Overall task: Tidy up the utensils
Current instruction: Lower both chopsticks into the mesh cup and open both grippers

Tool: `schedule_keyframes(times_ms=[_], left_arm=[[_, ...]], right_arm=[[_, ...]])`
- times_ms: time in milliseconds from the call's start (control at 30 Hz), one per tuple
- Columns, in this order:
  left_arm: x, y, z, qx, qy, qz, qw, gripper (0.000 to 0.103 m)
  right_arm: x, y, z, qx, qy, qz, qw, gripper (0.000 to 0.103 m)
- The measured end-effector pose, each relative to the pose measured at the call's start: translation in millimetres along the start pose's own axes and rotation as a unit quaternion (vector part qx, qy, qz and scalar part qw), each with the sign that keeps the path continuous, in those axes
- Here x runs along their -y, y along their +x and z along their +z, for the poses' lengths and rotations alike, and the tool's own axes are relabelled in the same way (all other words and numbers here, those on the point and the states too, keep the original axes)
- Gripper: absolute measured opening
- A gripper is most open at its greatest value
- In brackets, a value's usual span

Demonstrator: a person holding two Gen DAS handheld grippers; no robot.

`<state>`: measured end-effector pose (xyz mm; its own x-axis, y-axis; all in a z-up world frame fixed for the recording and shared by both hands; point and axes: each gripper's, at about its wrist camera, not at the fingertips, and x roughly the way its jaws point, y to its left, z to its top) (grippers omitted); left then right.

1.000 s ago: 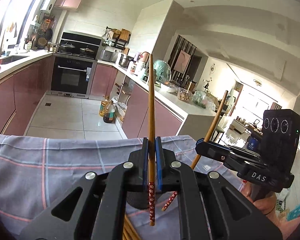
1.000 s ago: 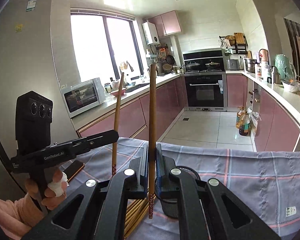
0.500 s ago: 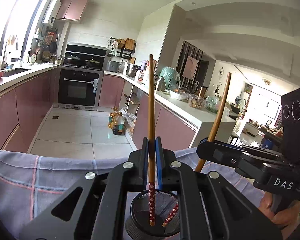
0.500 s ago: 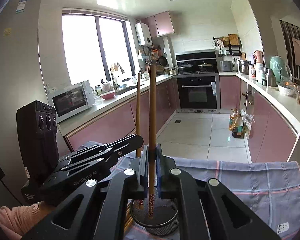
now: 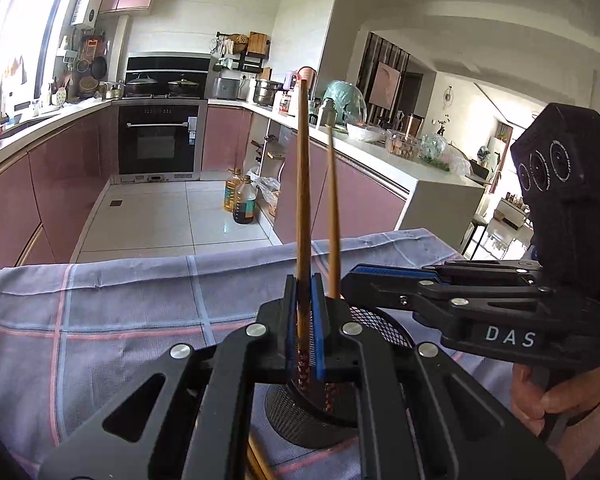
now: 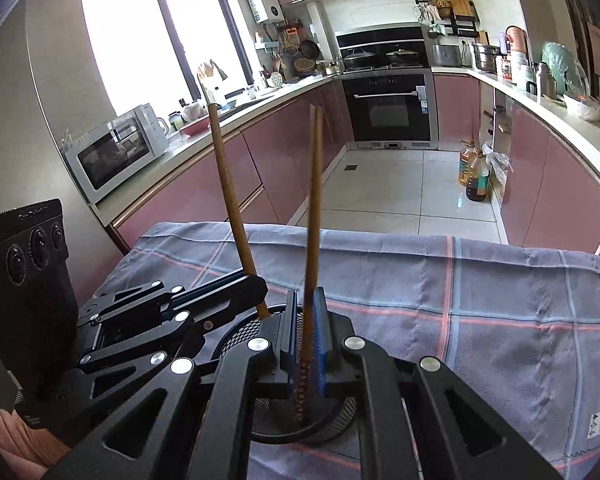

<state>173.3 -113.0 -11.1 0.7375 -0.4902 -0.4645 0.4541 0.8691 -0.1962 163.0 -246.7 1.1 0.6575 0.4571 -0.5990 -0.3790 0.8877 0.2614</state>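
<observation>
**Two chopsticks over the mesh holder: release them straight and low**

The left gripper clamps one chopstick between its blue pads. The stick stands nearly upright, and its patterned lower end is already inside the rim of the black mesh holder. The right gripper has its pads close around a second chopstick, but whether they press it or have just loosened I cannot tell; this stick tilts a little. Its patterned tip also hangs inside the mesh holder.

The holder stands on a checked cloth that covers the table. A few more chopsticks lie on the cloth just beside the holder, under the left gripper.

In my judgement the step in hand is to drop both sticks into the holder. To do it well, each tip should go lower, close to the bottom, before the pads open, so the stick does not bounce or tip the light holder. The two grippers are very near each other, so it is safer to open one, lift it straight up, then open the other.
</observation>
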Motion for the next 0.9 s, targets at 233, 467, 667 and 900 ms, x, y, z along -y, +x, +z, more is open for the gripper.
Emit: schedule_keyframes(times_ms=[233,467,667,900], left_arm=[[-6.0,-8.7,0.1,-0.004,-0.004,0.003,1.0,0.018],[-17.9,-41.1,1.9,0.013,-0.013,0.008,0.9998,0.036],[-41.0,-75.0,-12.5,-0.002,-0.015,0.025,0.9996,0.042],[-58.4,-89.0,-59.5,-0.057,-0.01,0.048,0.9971,0.042]], right_arm=[[2.4,-2.3,0.9,0.013,0.009,-0.009,1.0,0.016],[-4.3,-21.9,-6.3,0.038,0.004,-0.011,0.999,0.023],[-36.1,-57.2,-25.6,0.062,-0.042,0.026,0.997,0.031],[-68.1,-32.9,-71.6,-0.022,-0.066,0.066,0.995,0.034]])
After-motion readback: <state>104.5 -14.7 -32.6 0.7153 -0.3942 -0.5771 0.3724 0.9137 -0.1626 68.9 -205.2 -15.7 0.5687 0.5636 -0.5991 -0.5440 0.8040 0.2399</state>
